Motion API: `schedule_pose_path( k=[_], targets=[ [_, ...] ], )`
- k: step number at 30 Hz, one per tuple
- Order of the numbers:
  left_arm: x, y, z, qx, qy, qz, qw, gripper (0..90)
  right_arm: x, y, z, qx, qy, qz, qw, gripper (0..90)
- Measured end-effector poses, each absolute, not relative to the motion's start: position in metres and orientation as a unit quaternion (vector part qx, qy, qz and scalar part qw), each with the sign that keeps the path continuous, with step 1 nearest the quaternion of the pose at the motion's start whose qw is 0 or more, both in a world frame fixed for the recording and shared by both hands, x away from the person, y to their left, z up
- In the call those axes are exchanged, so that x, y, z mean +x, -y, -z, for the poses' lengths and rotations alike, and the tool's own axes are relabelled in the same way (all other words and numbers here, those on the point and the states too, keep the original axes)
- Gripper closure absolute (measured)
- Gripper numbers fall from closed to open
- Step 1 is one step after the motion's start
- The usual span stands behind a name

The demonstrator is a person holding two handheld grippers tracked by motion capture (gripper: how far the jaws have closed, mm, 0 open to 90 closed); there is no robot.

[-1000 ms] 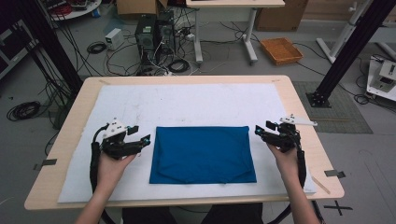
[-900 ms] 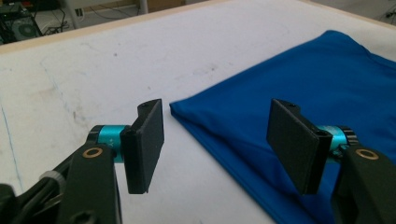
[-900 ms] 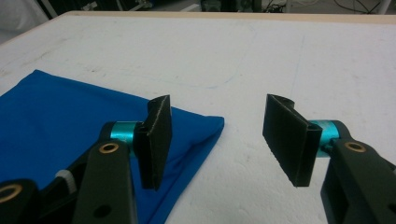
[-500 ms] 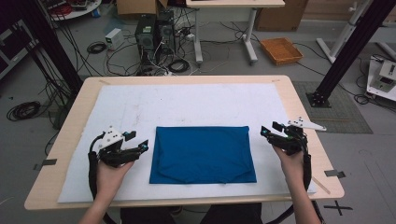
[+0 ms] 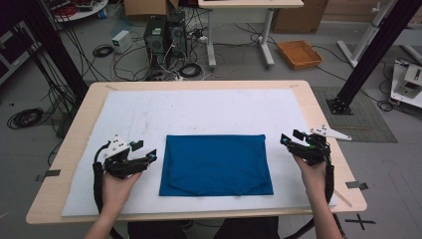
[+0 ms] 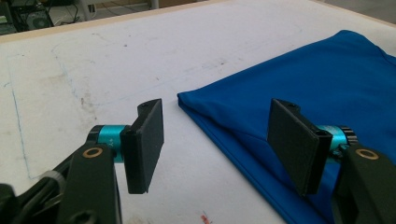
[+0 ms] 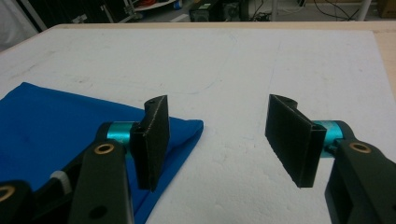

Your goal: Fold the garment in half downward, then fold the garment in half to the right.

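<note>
- High view: a folded blue cloth (image 5: 216,165) lies flat on the white mat (image 5: 199,112) that covers the bench (image 5: 318,107), toward the person's edge of it. The cloth is a neat rectangle whose long axis runs left to right across the bench, and its short sides face the two hands. The left tool (image 5: 145,153) hovers just beside the cloth's left edge, the right tool (image 5: 291,137) near its upper right corner, apart from it. Neither touches the cloth.
- Left gripper view: the left tool (image 6: 224,144) is spread wide, with nothing pinched. The cloth's (image 6: 327,88) near corner and doubled edge lie just ahead of the right-hand jaw.
- Right gripper view: the right tool (image 7: 226,140) is spread, having just been opening, with bare mat (image 7: 261,70) between the jaws. The cloth's (image 7: 60,121) corner lies behind the left-hand jaw.
- Judgement: the folding looks done or nearly so; at most one further fold, or setting the cloth aside, seems left.
</note>
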State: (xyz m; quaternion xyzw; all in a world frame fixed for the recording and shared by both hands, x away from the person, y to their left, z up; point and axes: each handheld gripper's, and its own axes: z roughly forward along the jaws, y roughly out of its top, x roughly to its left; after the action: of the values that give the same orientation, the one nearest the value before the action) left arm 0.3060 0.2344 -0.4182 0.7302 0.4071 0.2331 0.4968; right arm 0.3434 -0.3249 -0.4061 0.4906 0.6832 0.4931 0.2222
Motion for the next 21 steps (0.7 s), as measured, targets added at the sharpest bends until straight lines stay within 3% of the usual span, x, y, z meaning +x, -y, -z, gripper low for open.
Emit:
schedule_pose_path(
  k=[21],
  targets=[
    [0.3072,-0.2361,0.4258,0.736,-0.426,-0.216,0.481,36.8,0.3453,0.3248,0.4041,0.489,-0.679,-0.498,0.226,40.0]
  ],
)
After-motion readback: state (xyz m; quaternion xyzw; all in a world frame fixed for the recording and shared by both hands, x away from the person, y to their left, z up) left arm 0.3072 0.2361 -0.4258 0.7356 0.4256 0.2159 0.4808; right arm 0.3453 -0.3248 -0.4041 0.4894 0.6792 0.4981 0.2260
